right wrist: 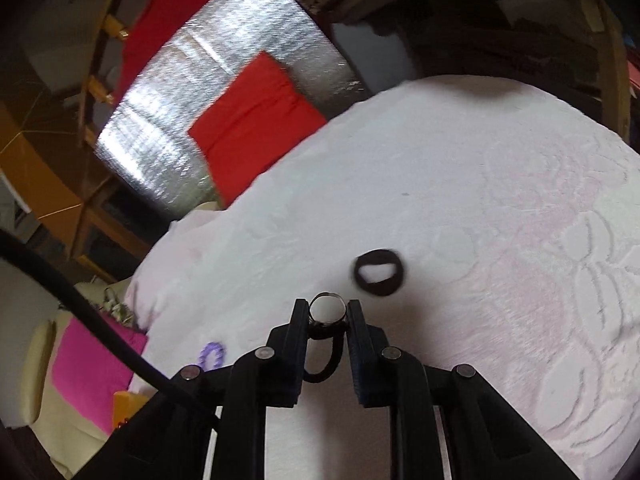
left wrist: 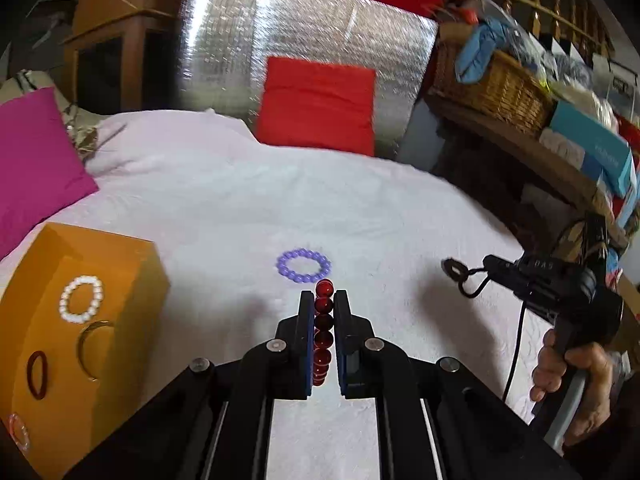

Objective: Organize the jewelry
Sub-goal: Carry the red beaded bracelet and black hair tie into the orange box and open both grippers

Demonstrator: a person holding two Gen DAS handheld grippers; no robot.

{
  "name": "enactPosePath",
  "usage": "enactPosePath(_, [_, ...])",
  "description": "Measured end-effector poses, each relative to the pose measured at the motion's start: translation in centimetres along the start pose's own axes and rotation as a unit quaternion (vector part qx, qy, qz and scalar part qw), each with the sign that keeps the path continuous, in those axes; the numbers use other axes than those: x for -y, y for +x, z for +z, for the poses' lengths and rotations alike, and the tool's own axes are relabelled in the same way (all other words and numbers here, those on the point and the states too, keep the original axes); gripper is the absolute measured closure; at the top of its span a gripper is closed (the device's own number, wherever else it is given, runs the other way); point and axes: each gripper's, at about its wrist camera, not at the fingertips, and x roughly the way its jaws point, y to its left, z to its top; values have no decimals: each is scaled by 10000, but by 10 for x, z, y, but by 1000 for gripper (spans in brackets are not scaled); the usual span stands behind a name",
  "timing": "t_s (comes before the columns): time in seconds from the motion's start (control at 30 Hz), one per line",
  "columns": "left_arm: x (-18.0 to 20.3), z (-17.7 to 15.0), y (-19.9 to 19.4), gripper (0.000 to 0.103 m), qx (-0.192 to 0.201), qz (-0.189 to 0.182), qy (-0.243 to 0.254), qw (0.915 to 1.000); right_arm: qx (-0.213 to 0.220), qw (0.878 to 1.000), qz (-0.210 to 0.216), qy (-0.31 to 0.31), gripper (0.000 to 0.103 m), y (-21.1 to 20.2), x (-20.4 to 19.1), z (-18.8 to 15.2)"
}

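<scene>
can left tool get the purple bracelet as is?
Probably not yet: the left tool is shut on a red bracelet. The purple bracelet lies just ahead on bare cloth, nothing between.

A white embossed bedspread [left wrist: 248,200] covers the bed, a red cushion [left wrist: 318,106] propped against a silver foil panel [left wrist: 248,40], a wicker basket [left wrist: 496,88] crowding the wooden shelf [left wrist: 520,148] alongside.

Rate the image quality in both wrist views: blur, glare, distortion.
Left wrist: red bead bracelet in the left gripper sharp; foil panel glaring; edges bowed by fisheye. Right wrist: black ring on the white bedspread smeared by motion blur; corners dark.
</scene>
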Motion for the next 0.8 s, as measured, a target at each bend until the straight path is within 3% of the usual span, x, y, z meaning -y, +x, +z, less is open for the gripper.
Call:
enactPosePath(0.27, [-33,-4,-65,93,572,342,-294,9973,-146,9950,889,-422,83,-7,-61,-32])
enactPosePath(0.4, [-59,-13,-108,93,853,709,-452,9928,-268,9866,1463,-673,83,-12,-102,-54])
enactPosePath(0.63, [-122,-33,-171,93,862,1541,-703,9818,-800,9546,2465,-1472,83,-22,-192,-131])
enactPosePath(0.8, [-153,-50,-184,93,649,1752,-957,9777,-1215,9280,2846,-2076,83,-26,-239,-190])
